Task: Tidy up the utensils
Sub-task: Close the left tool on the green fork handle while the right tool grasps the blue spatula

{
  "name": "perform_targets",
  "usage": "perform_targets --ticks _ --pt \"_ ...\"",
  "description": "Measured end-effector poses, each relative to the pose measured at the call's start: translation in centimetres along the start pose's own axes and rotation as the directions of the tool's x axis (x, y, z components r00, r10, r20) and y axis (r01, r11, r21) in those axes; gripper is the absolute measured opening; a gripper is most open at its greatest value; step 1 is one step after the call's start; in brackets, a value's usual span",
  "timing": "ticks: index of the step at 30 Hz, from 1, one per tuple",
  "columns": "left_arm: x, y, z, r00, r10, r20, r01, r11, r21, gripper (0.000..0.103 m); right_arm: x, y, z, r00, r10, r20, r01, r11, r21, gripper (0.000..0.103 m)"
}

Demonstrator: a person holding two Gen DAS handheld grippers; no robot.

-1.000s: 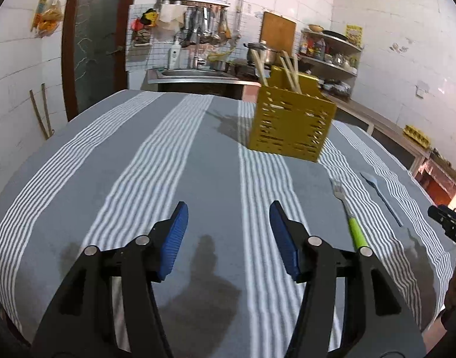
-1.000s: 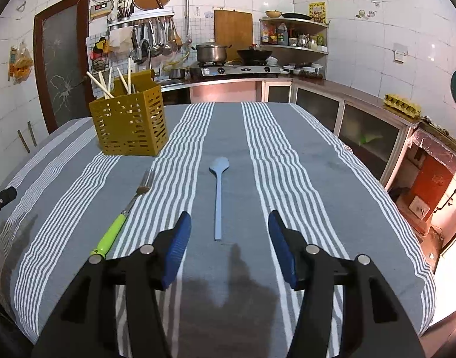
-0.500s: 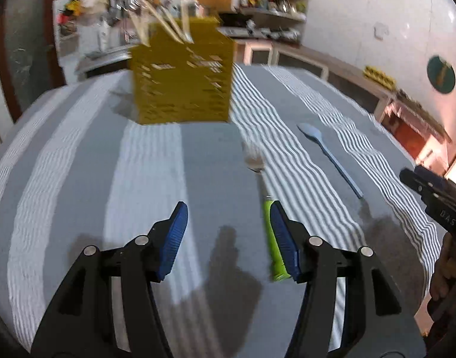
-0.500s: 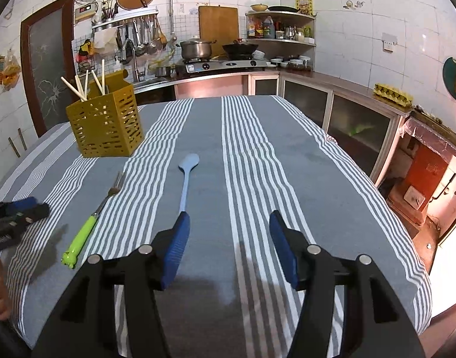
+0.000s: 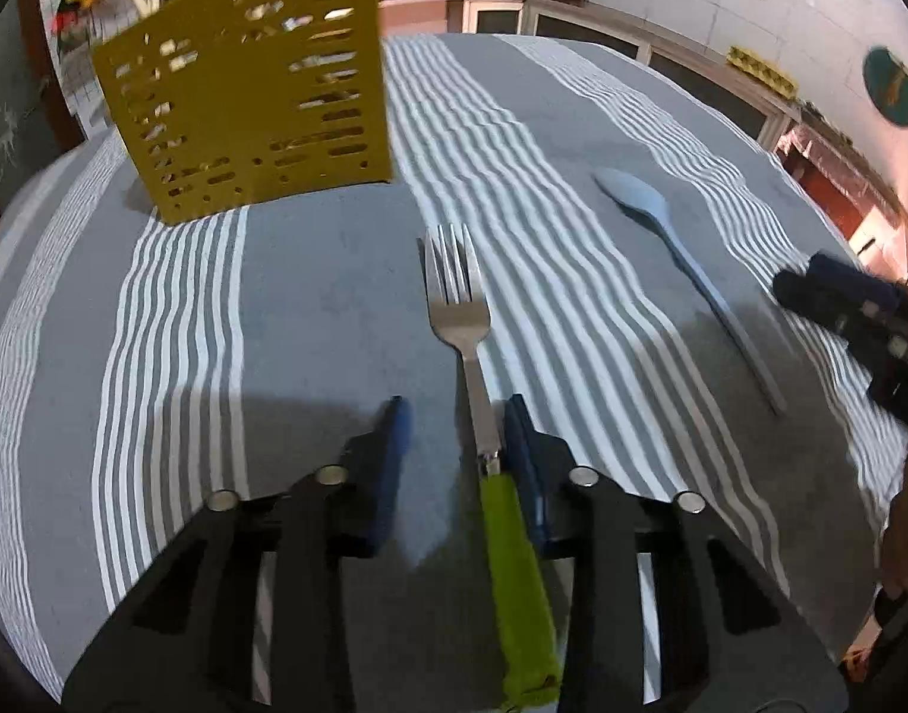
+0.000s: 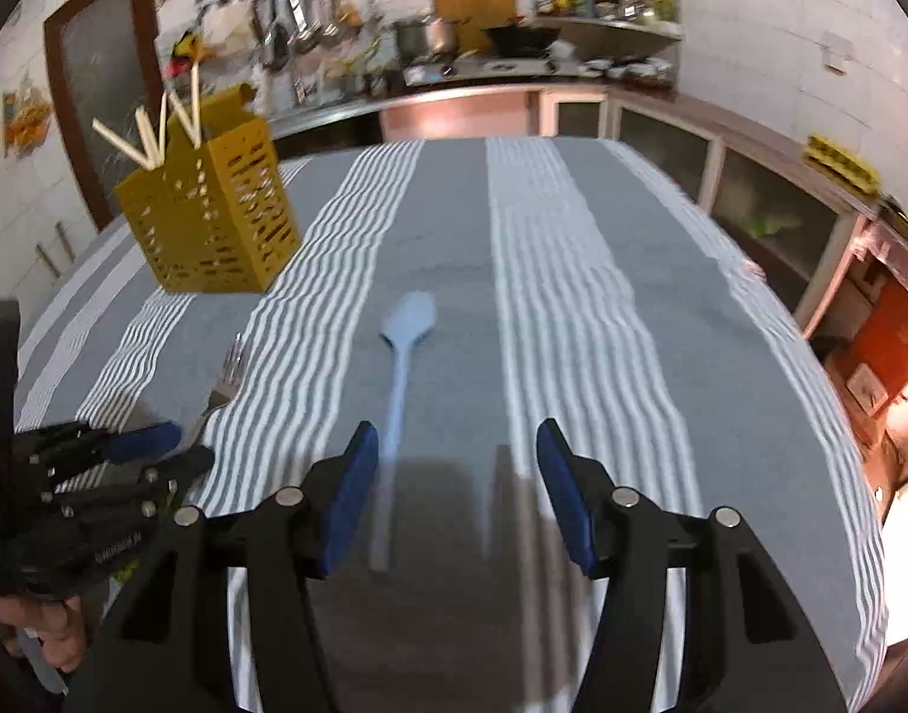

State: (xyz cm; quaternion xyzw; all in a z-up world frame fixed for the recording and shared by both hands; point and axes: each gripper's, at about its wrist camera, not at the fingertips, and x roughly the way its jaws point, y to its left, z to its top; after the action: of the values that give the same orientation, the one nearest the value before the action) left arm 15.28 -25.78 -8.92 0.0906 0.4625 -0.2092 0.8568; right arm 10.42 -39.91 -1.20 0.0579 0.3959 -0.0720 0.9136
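Left tongs (image 5: pixel 454 416) closing, angled downward; right tongs (image 6: pixel 451 457) parted, empty.

My surface (image 6: pixel 573 273) under grey-and-white striped cloth, I see yellow caddy (image 5: pixel 246 83), green-handled fork (image 5: pixel 472 368), pale blue spoon (image 6: pixel 403 356) lying on it

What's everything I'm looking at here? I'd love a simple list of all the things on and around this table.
fork: one, steel with a green handle, flat on the cloth, handle between the left tool's pads
spoon: one, pale blue, flat on the cloth ahead of the right tool
utensil holder: one, yellow with slots, standing at the far left of the table
chopsticks: several, pale, sticking out of the holder
tablecloth: one, grey with white stripes, covering the table
kitchen counter: one, behind the table, with pots
left tool: one, black with blue pads, closing around the fork handle
right tool: one, black with blue pads, open, nothing gripped
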Motion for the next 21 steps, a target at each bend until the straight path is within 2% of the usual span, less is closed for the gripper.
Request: perform_targets --ticks 2,7,9,10,12,15,21 --pt "0.7 1.0 1.0 1.0 0.011 -0.01 -0.011 1.0 -0.011 0.013 1.5 1.0 0.8 0.999 0.0 -0.033 -0.001 1.0 -0.023 0.055" --pt "1.9 1.7 2.4 1.0 0.009 -0.026 -0.009 1.0 -0.004 0.012 5.5 2.5 2.4 0.991 -0.039 -0.126 0.032 0.998 -0.06 0.053" --pt "2.2 1.6 2.6 1.0 0.015 -0.023 -0.015 1.0 0.011 0.012 6.3 2.4 2.7 0.988 -0.056 -0.143 0.049 0.997 -0.054 0.049" --pt "2.3 1.7 2.8 1.0 0.013 -0.025 -0.013 1.0 0.011 0.012 6.6 2.5 3.1 0.988 -0.059 -0.146 0.052 0.997 -0.052 0.047" --pt "2.7 1.6 3.3 0.999 0.01 -0.034 -0.009 1.0 0.019 0.012 7.2 2.6 3.6 0.985 -0.063 -0.162 0.053 0.997 -0.062 0.026" --pt "2.9 1.7 3.8 0.999 -0.001 -0.044 0.002 1.0 0.022 0.012 7.5 2.9 3.7 0.985 -0.057 -0.165 0.048 0.997 -0.059 0.009" --pt "3.5 2.2 4.9 0.999 0.008 -0.046 -0.007 1.0 0.013 0.012 7.2 2.7 3.8 0.987 -0.052 -0.153 0.046 0.998 -0.041 0.008"
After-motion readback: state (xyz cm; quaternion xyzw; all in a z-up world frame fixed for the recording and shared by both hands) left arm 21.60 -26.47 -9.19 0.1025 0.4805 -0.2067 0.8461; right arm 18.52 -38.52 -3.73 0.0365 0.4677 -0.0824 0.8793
